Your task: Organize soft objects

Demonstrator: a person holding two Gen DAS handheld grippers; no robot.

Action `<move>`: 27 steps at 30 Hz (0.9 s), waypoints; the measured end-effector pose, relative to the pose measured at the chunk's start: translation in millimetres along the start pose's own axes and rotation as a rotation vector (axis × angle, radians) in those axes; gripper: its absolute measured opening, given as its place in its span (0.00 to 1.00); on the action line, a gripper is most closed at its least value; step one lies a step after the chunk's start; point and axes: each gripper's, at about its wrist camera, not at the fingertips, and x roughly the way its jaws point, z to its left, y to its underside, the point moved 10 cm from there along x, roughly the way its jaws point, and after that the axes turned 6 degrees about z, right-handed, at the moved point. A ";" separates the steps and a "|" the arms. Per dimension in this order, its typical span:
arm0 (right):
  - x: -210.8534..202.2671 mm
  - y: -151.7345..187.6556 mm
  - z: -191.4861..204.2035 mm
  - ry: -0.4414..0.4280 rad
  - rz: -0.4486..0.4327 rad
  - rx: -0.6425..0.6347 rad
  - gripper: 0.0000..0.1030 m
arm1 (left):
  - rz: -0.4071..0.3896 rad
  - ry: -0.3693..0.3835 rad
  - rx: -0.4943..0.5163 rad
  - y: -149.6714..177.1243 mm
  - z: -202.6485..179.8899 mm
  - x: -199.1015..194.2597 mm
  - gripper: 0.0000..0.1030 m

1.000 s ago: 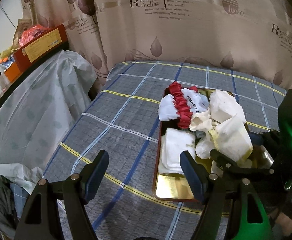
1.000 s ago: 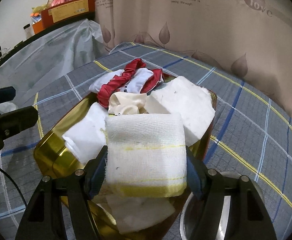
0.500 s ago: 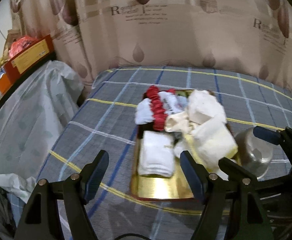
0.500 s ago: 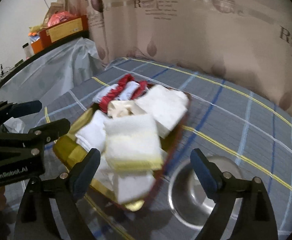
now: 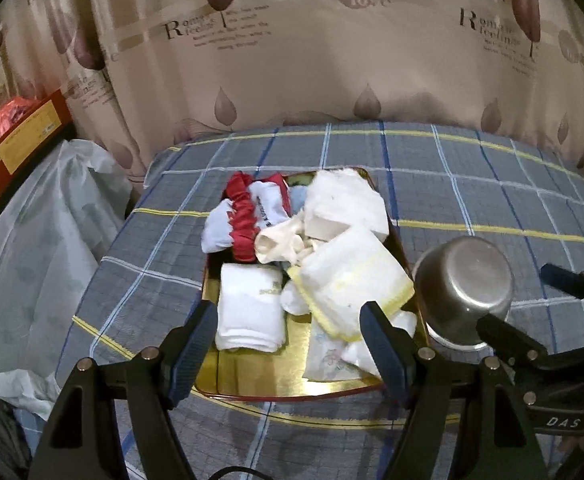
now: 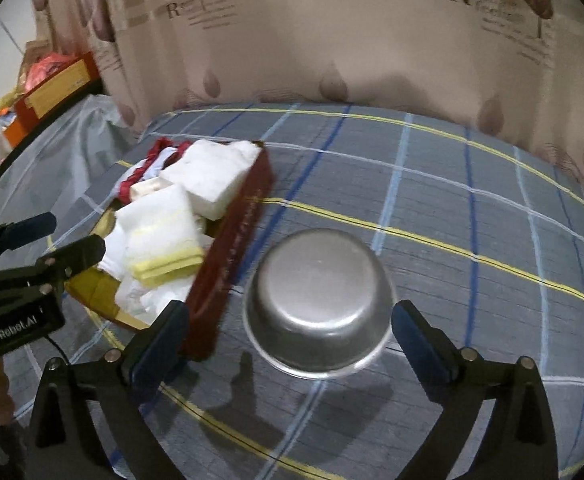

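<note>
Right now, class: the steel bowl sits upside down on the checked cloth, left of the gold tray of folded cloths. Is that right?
One slip: the steel bowl does sit upside down on the checked cloth, but right of the gold tray, not left. The right wrist view shows it.

A home bedroom: a plaid-sheeted bed [image 5: 452, 184] against printed curtains [image 5: 332, 60], cluttered boxes [image 5: 24, 136] alongside.

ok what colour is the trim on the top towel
Yellow, on a white towel; clearest in the left wrist view.
</note>
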 end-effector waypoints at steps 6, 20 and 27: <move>-6.4 10.6 4.8 0.023 -0.001 0.003 0.99 | 0.000 0.014 0.005 7.3 -8.2 3.1 0.73; -11.8 19.2 13.6 0.058 -0.018 -0.017 0.99 | 0.008 0.017 0.004 13.0 -9.4 3.4 0.73; -10.1 20.8 19.8 0.059 -0.011 -0.036 0.99 | 0.015 0.014 -0.005 14.2 -7.6 3.9 0.73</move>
